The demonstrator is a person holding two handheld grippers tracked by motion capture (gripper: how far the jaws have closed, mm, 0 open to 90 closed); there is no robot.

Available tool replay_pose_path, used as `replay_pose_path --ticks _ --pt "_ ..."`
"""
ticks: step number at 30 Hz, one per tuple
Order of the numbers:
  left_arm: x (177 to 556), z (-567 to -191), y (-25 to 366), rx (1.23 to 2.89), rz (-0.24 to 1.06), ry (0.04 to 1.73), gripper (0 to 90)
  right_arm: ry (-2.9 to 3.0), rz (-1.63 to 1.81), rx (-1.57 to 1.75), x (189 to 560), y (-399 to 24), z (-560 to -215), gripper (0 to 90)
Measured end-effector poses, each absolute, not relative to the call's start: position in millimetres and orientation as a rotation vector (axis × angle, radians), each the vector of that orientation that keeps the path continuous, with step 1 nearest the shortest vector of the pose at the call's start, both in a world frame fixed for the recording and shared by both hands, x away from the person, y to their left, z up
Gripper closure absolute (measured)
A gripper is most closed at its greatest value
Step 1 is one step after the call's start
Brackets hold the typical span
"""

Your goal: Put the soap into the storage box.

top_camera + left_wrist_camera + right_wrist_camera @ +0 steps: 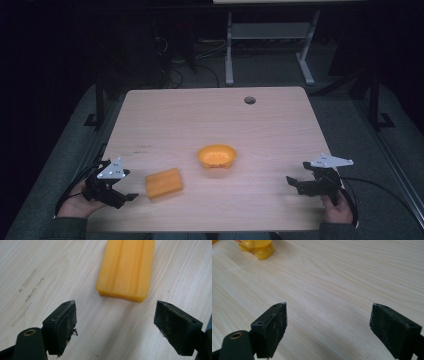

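Observation:
An orange ribbed block (163, 183) lies flat on the wooden table (210, 120), near its front left. In the left gripper view the block (126, 267) sits just ahead of the jaws. My left gripper (131, 197) rests a short way left of the block, open and holding nothing. A yellow-orange bowl (216, 156) with small holes stands near the table's middle; its base (258, 247) shows at the top left of the right gripper view. My right gripper (291, 181) hovers at the front right, open over bare wood (329, 310).
A round cable hole (249, 100) sits near the table's far edge. Faint scuff marks (28, 290) mark the wood left of the block. Beyond the table stand white desk legs (229, 50) and cables on a dark floor.

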State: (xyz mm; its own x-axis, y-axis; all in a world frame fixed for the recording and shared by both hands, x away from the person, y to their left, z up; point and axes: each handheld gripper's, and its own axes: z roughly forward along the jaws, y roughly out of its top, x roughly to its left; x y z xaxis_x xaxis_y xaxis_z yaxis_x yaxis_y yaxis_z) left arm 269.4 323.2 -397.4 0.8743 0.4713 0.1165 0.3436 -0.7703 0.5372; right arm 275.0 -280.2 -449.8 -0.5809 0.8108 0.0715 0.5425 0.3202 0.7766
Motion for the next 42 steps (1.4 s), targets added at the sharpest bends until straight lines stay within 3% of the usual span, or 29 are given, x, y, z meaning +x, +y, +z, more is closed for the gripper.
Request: replay_pose_path --ticks 42 --pt "304 -405 259 2.668 0.209 0.453 17.1 2.274 1.148 1.184 275 -279 -449 13.9"
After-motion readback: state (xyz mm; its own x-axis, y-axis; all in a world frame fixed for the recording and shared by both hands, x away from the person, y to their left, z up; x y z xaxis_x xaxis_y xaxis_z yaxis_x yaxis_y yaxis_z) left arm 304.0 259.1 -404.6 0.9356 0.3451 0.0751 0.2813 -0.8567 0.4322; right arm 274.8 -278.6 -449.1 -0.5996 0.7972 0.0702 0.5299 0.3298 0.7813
